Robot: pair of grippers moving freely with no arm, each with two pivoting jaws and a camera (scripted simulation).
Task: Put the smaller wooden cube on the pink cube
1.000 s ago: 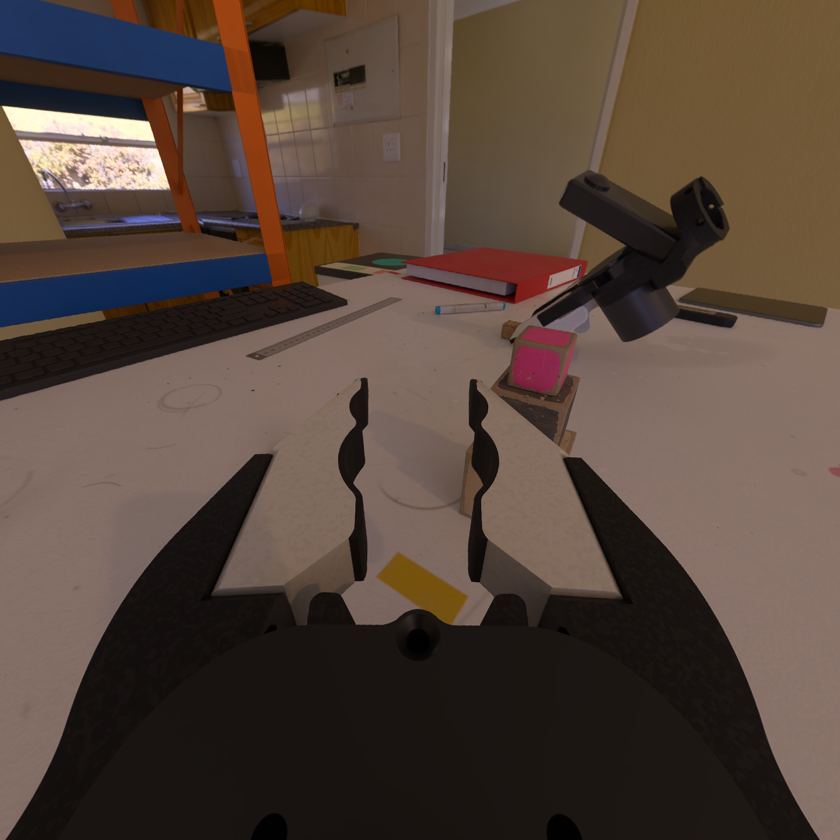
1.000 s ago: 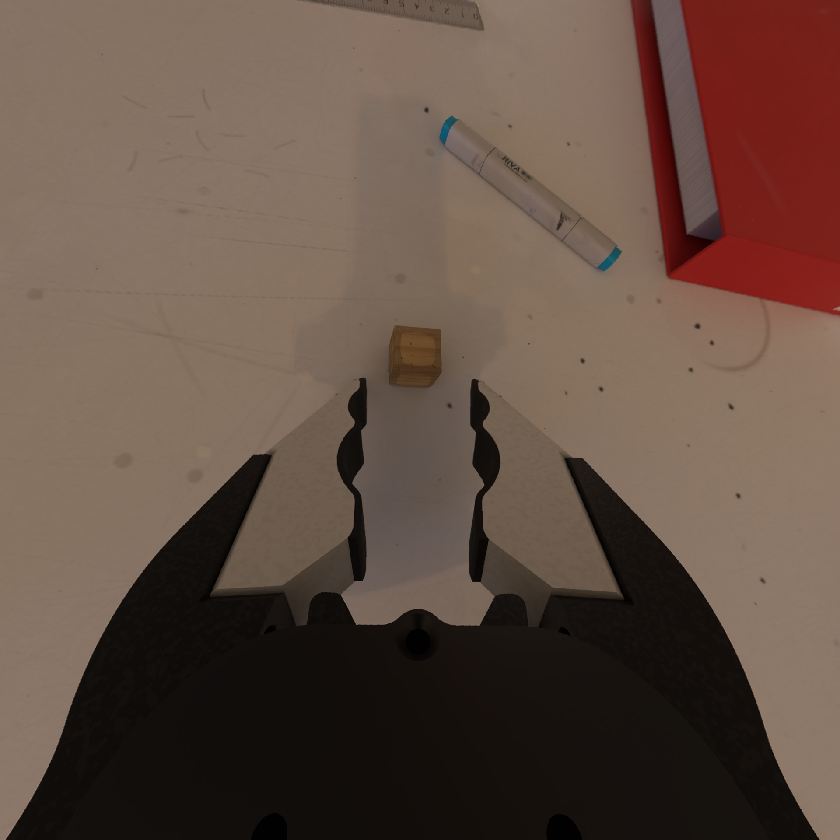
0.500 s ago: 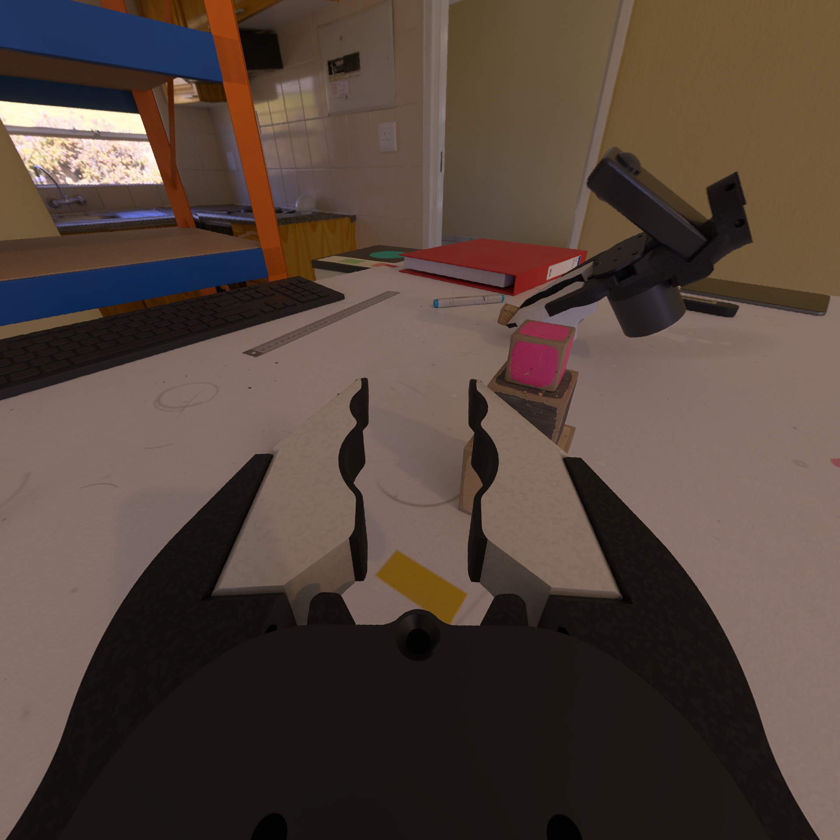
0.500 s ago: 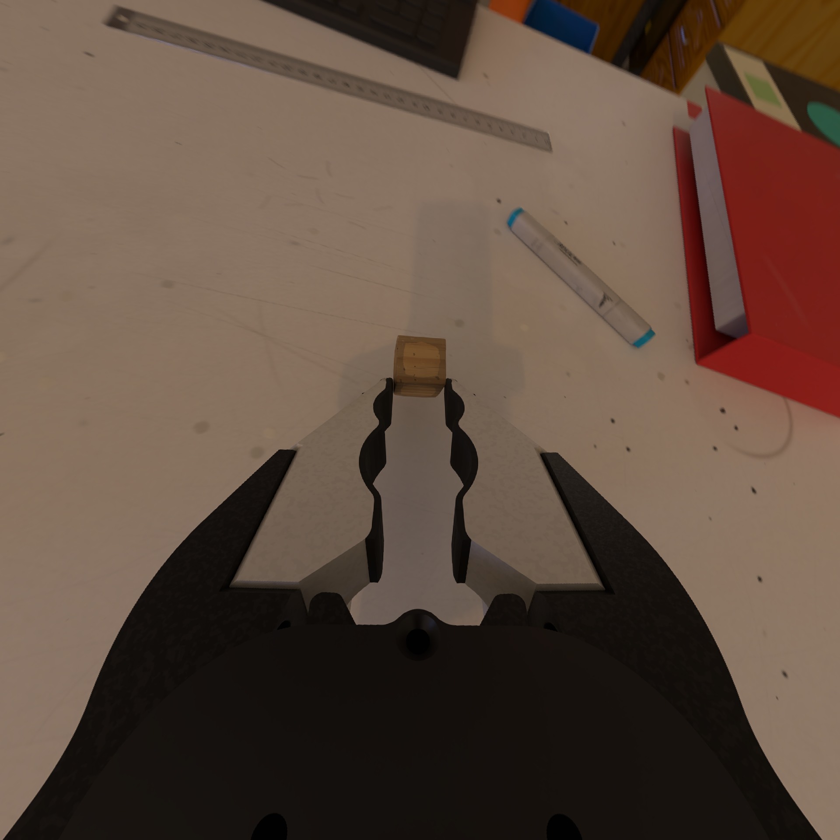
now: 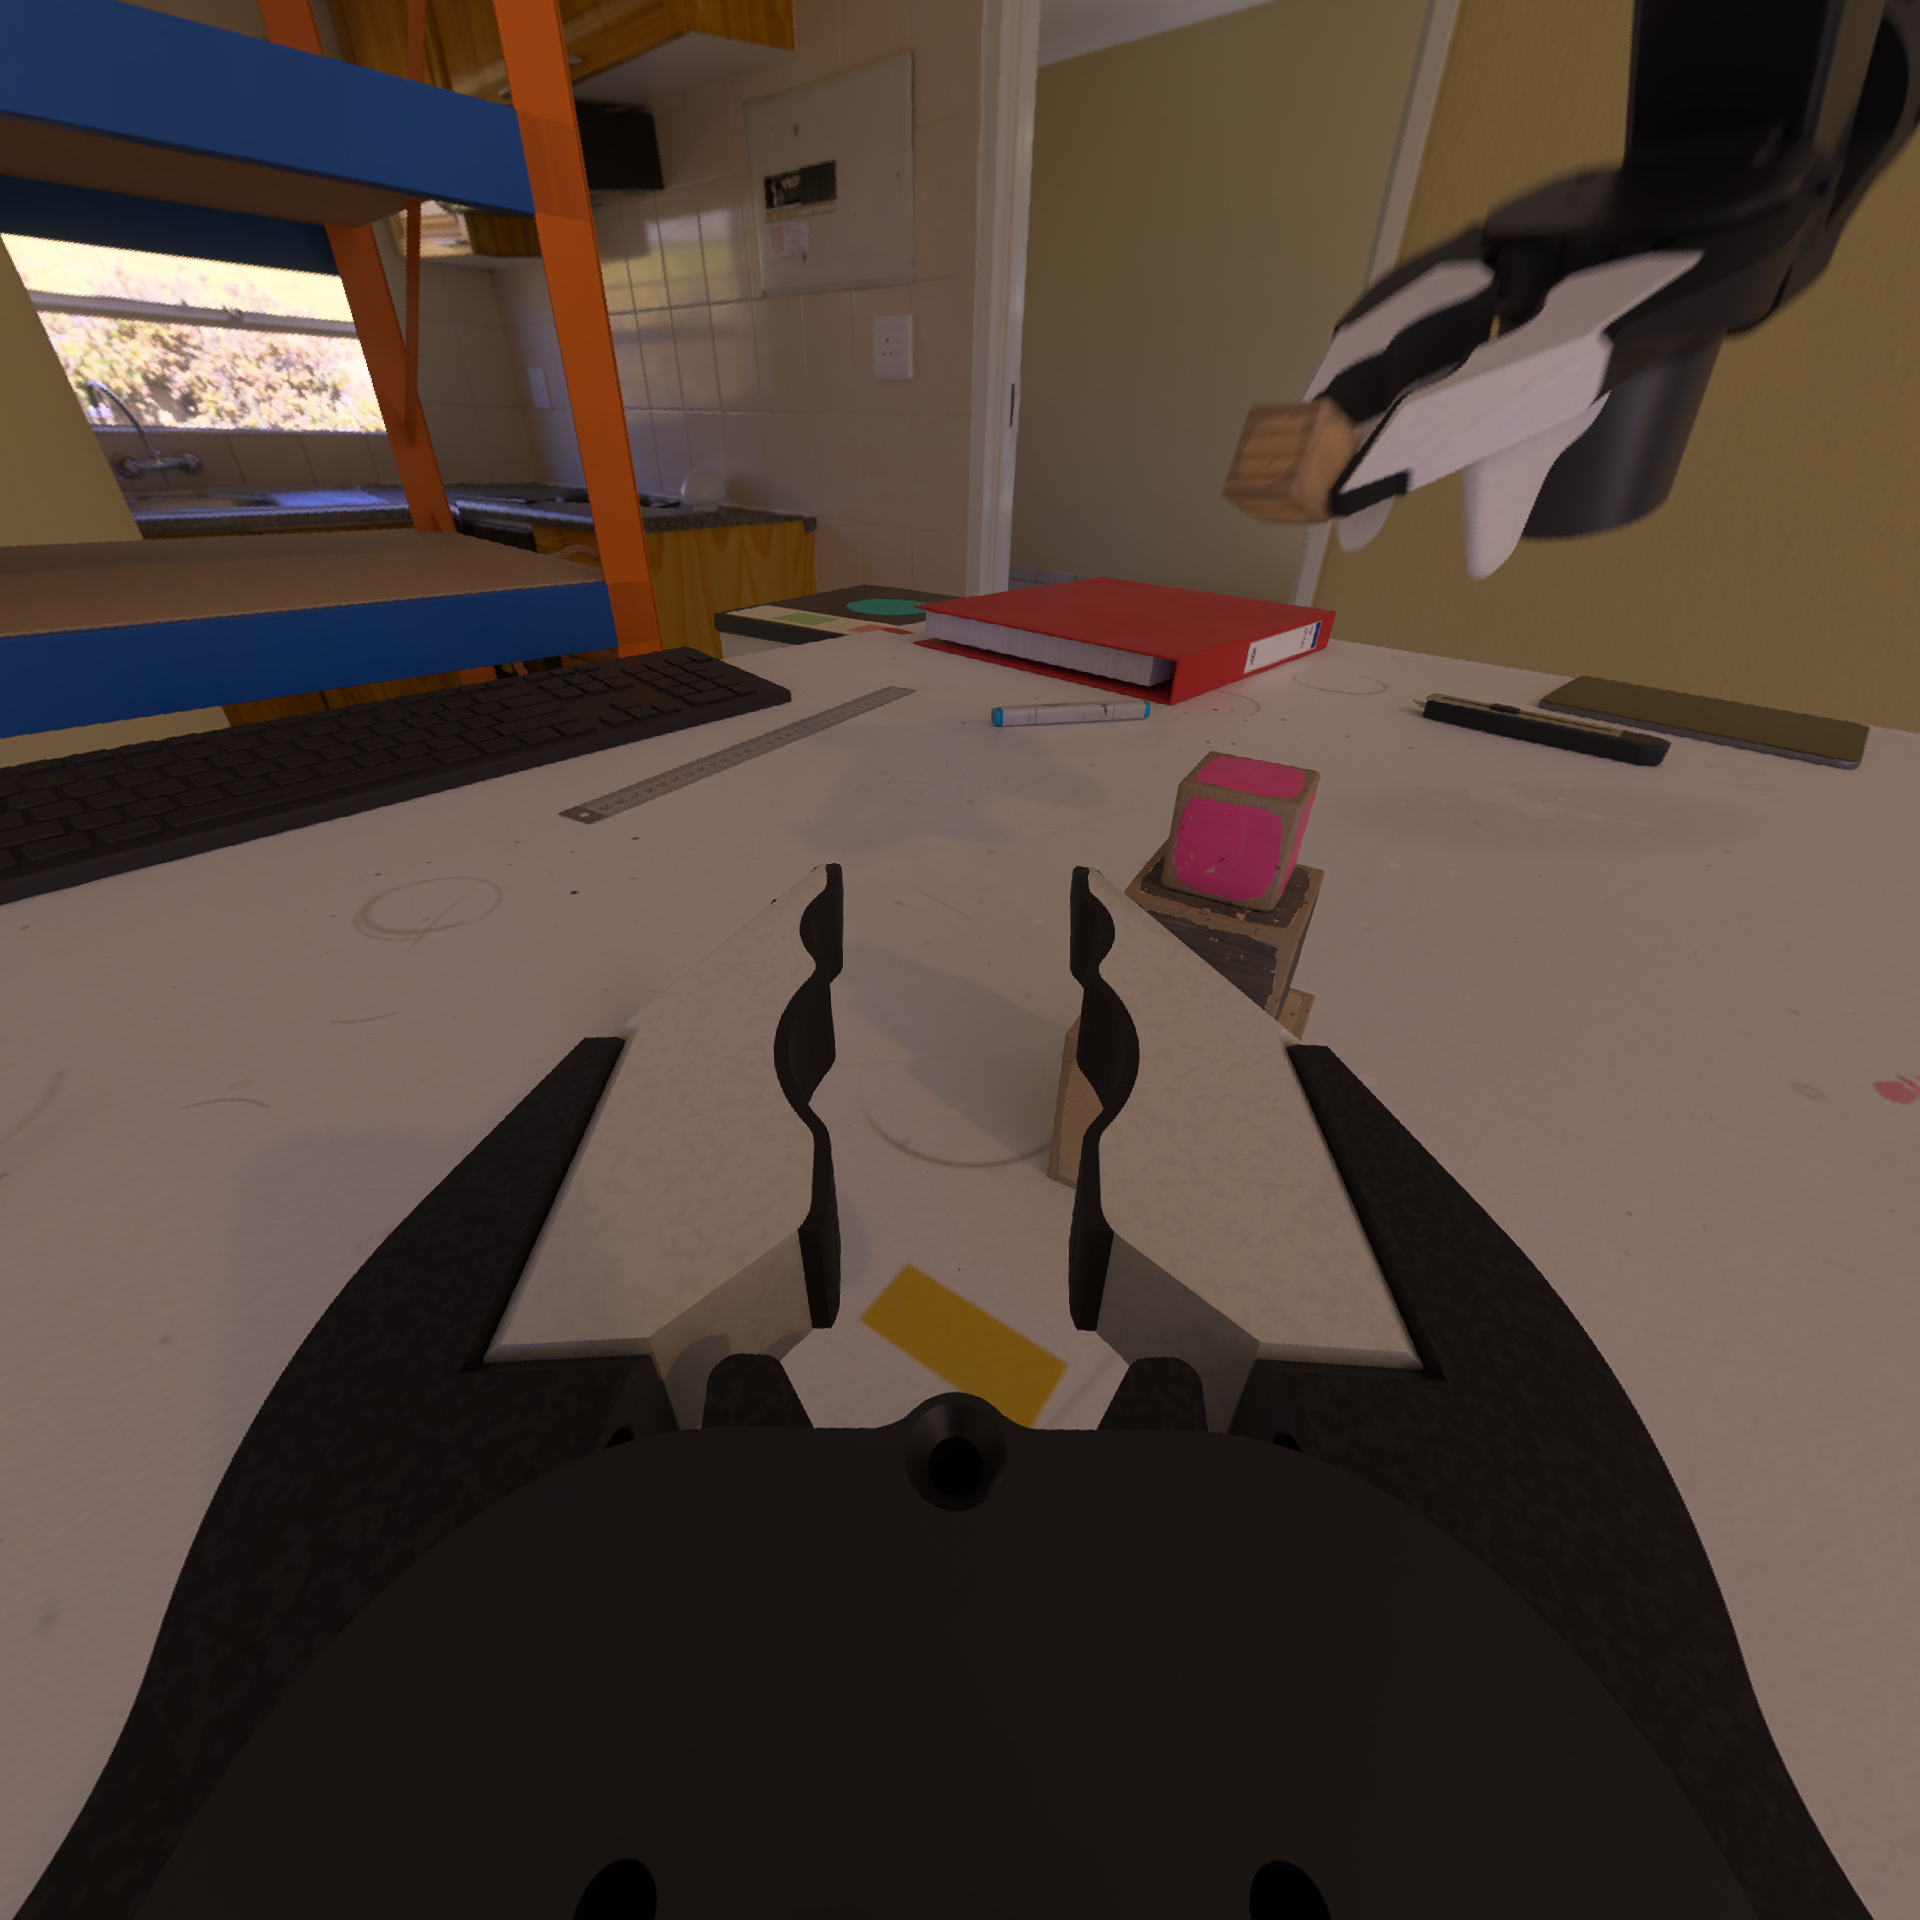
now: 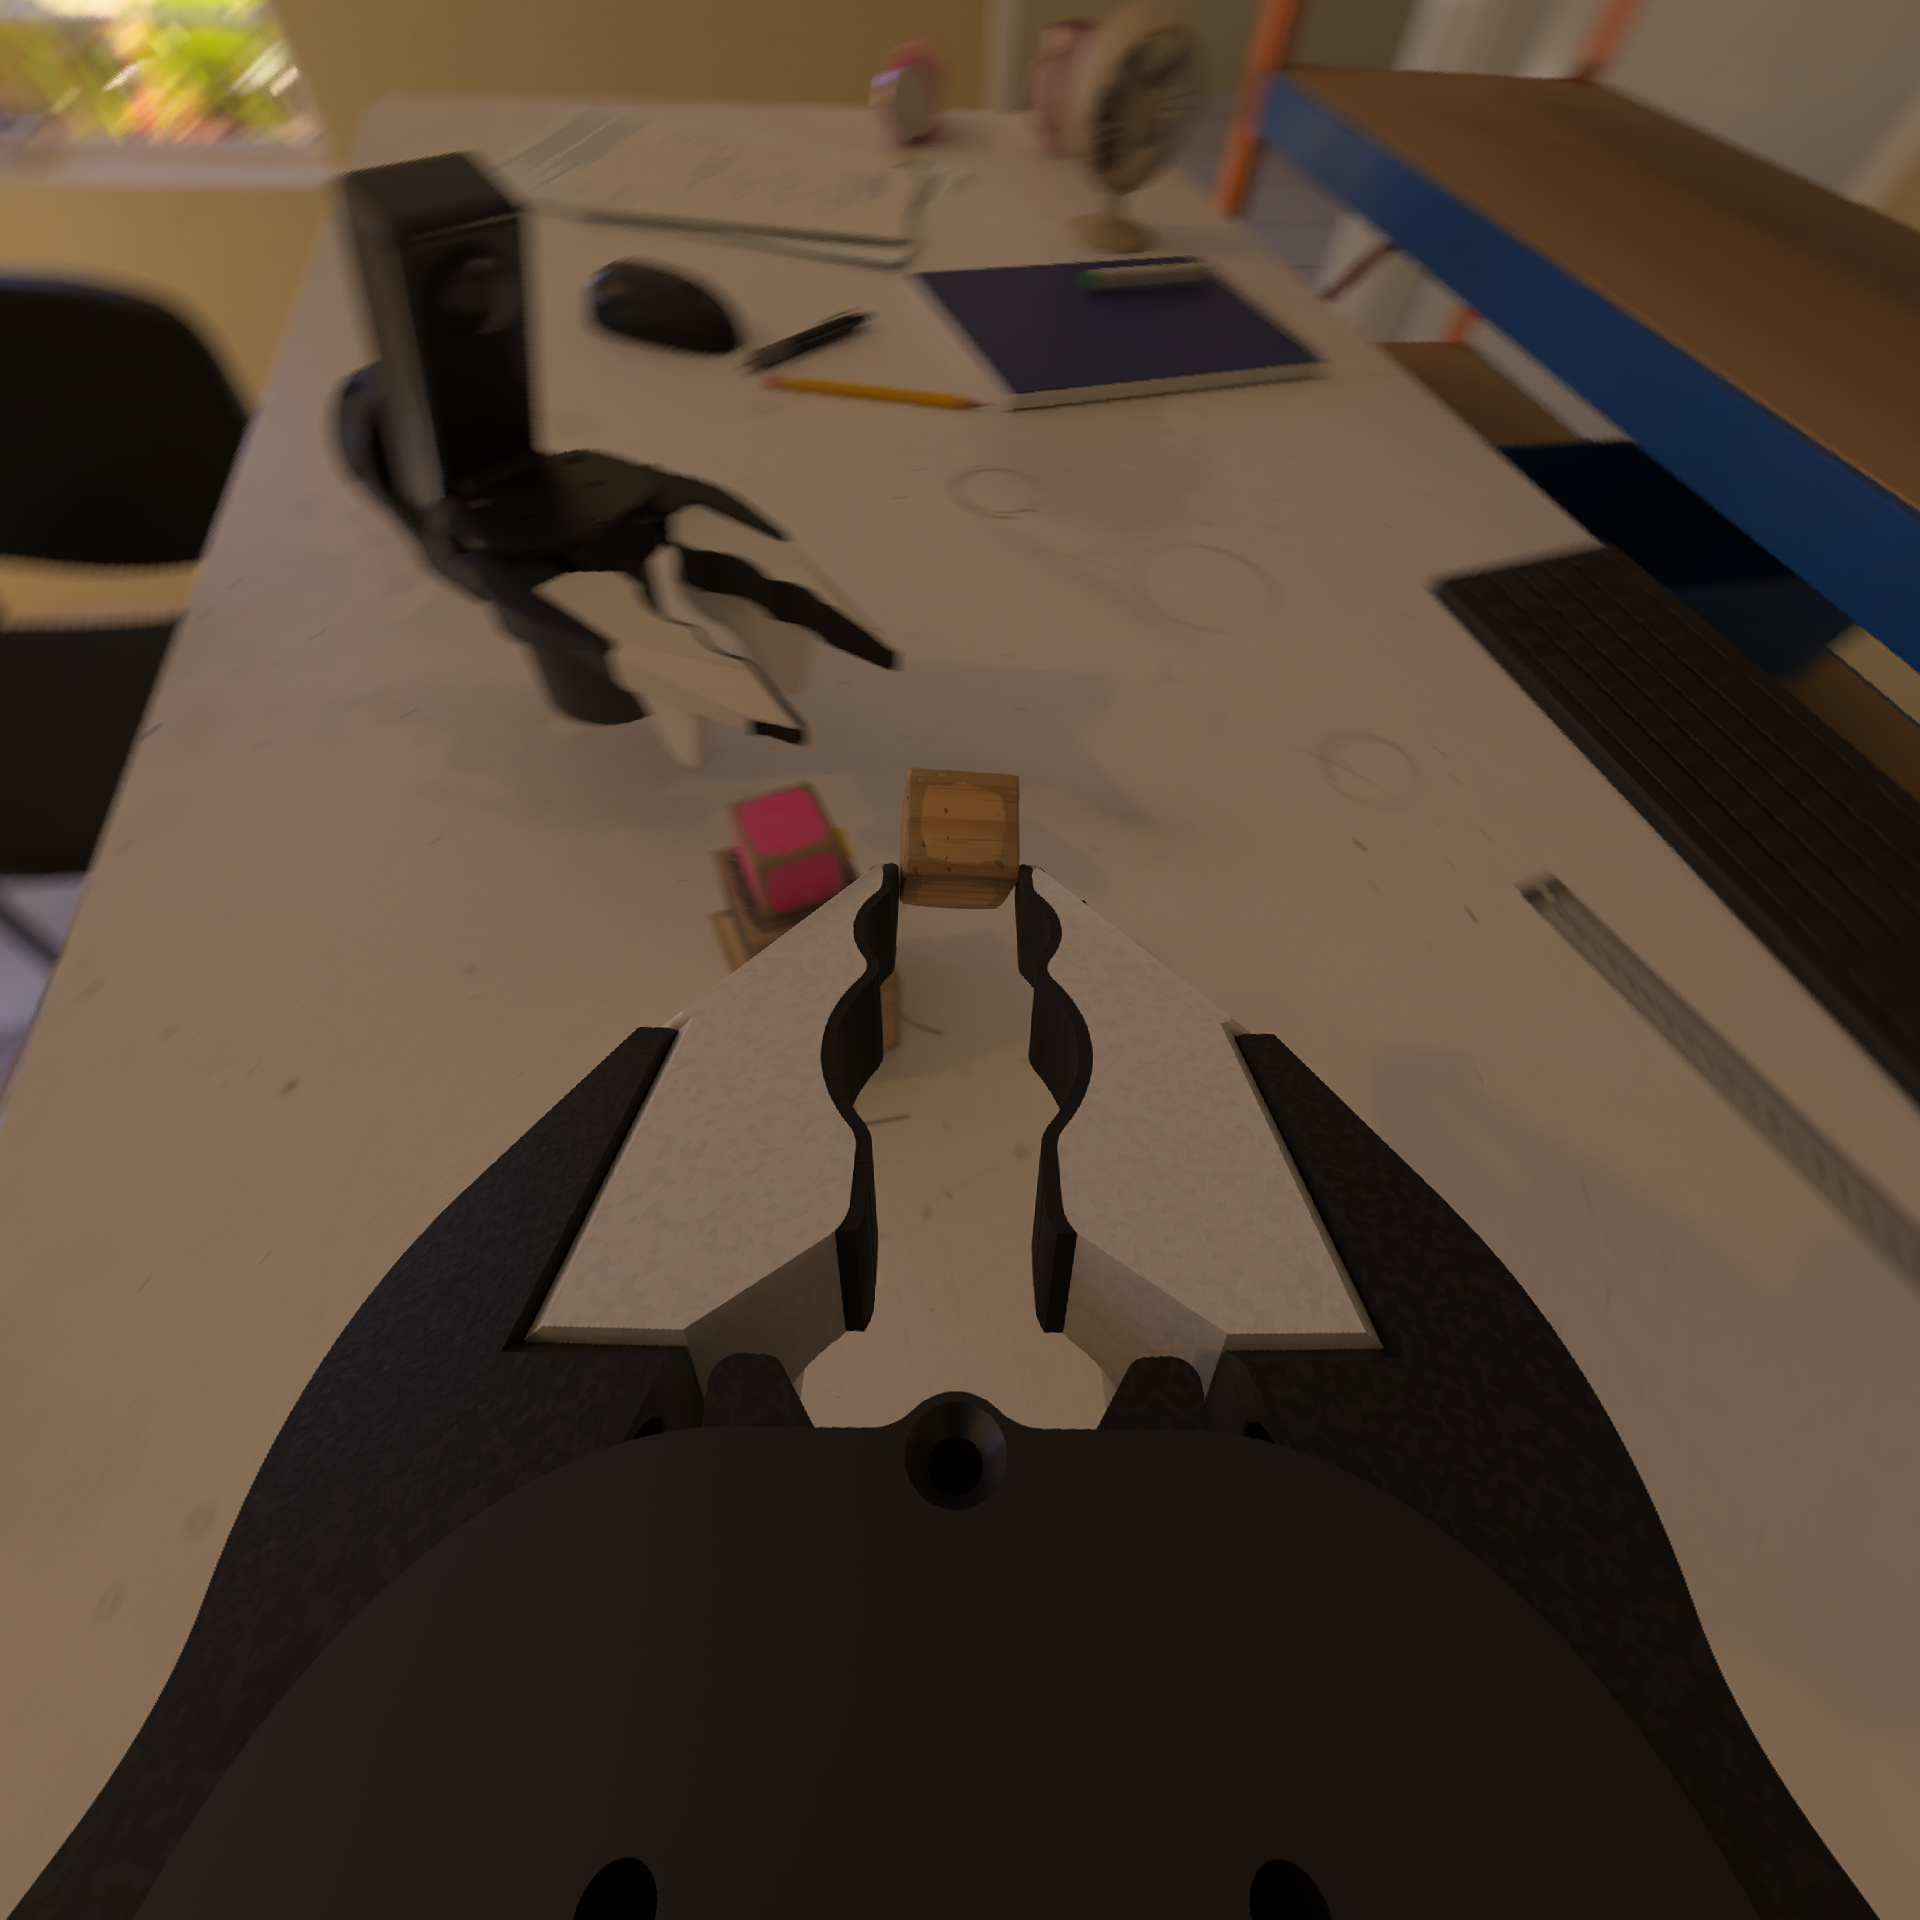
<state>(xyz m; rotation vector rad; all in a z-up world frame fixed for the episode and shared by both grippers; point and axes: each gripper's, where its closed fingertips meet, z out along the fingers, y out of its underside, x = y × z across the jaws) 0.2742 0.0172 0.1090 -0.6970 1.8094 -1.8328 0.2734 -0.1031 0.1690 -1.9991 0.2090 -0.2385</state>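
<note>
One wooden cube, clamped at the right gripper tips, needed level, centred lowering onto the pink cube; the left gripper gaped empty.

pink cube on dark block, marker behind, keyboard left

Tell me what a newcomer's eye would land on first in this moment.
Probably the small wooden cube pinched at the tips of the right gripper, held in the air above the table. Next, the pink cube sitting on top of a dark worn block, just right of the open, empty left gripper.
</note>
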